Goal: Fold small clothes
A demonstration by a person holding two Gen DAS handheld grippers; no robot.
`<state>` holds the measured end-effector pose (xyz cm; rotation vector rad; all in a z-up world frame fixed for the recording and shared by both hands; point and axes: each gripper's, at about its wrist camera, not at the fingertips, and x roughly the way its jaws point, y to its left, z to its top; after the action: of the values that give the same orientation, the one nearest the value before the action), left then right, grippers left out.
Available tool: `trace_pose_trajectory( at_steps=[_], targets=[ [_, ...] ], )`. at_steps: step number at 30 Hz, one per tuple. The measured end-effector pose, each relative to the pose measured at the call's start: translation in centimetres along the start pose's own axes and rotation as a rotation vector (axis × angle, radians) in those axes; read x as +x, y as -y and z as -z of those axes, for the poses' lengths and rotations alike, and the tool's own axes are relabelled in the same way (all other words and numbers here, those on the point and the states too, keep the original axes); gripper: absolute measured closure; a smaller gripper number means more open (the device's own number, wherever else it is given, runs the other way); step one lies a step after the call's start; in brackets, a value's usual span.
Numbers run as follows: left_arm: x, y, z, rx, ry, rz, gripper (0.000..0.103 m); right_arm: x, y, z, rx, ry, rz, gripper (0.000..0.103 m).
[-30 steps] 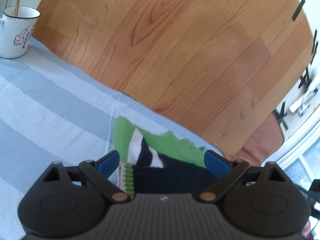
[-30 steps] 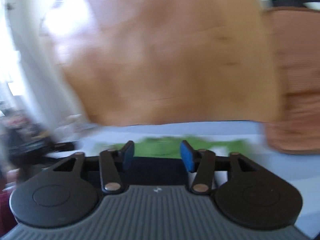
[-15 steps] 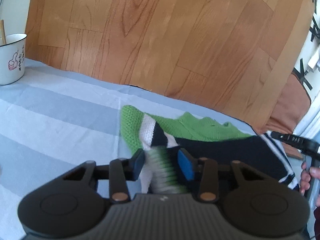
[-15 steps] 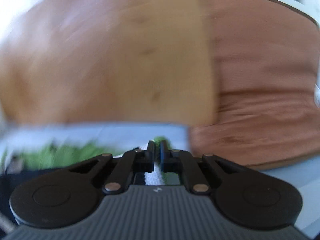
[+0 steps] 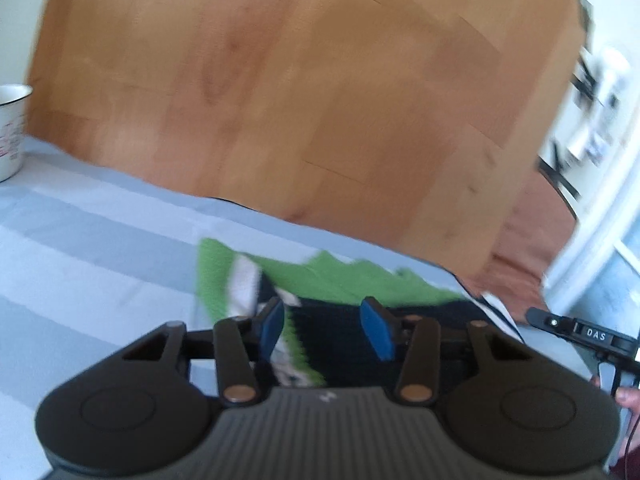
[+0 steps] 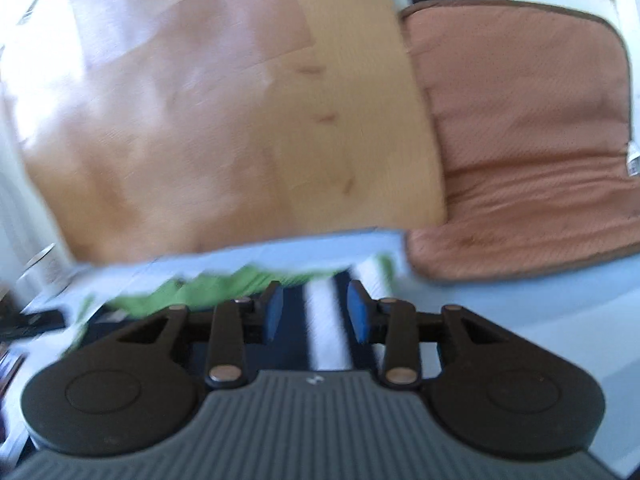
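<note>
A small knitted garment (image 5: 340, 280), green with navy and white stripes, lies on the blue striped cloth (image 5: 100, 248) near the table's far edge. My left gripper (image 5: 322, 330) is open just above its left end, blue pads apart with nothing between them. In the right wrist view the garment (image 6: 224, 286) shows its navy and white striped right end (image 6: 326, 320). My right gripper (image 6: 316, 316) is open above that end. The right gripper's body shows at the right edge of the left wrist view (image 5: 580, 334). Both views are blurred.
A white enamel mug (image 5: 12, 136) stands at the far left on the cloth. Beyond the table edge is wooden floor (image 5: 320, 100). A brown cushion (image 6: 520, 140) lies off the table's right corner.
Both grippers have opened. The left one was closing on the garment's left hem and the right one was shut at its right end; both have let go and the garment lies flat.
</note>
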<state>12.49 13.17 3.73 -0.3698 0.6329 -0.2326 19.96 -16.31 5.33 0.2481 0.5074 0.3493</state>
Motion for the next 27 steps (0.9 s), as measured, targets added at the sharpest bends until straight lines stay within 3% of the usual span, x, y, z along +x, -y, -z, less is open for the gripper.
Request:
trace_pose_trajectory(
  at_steps=[2,4,5,8,12,18,22,25,27],
  targets=[
    [0.9,1.1,0.6,0.049,-0.043,0.006,0.061,0.1,-0.2,0.8,-0.026,-0.065,-0.002,0.067],
    [2.1,2.1,1.3,0.109,-0.092,-0.025,0.061,0.9,0.3,1.7,-0.069,-0.116,0.103,0.067],
    [2.8,2.4,1.7,0.141,-0.114,-0.056,0.062,1.5,1.2,2.3,-0.066,-0.136,0.172,0.058],
    [3.0,3.6,2.3,0.220,-0.102,-0.102,0.061,0.4,2.9,2.6,0.063,-0.087,0.149,0.058],
    [3.0,3.6,2.4,0.225,-0.104,-0.096,0.057,-1.3,1.7,3.0,0.018,-0.044,0.176,0.057],
    [2.6,3.4,2.1,0.203,-0.099,-0.079,0.050,-4.1,-0.3,2.5,0.011,0.057,0.100,0.057],
    [1.7,3.5,1.9,0.180,-0.067,-0.048,0.045,-3.3,-0.9,2.7,0.021,0.038,0.059,0.056],
    [2.6,3.3,2.1,0.187,-0.097,-0.084,0.042,-1.3,-0.4,4.2,0.063,-0.036,0.069,0.053],
    [2.9,3.6,2.3,0.212,-0.105,-0.100,0.041,-1.3,0.4,4.8,0.128,-0.024,0.044,0.048]
  ],
)
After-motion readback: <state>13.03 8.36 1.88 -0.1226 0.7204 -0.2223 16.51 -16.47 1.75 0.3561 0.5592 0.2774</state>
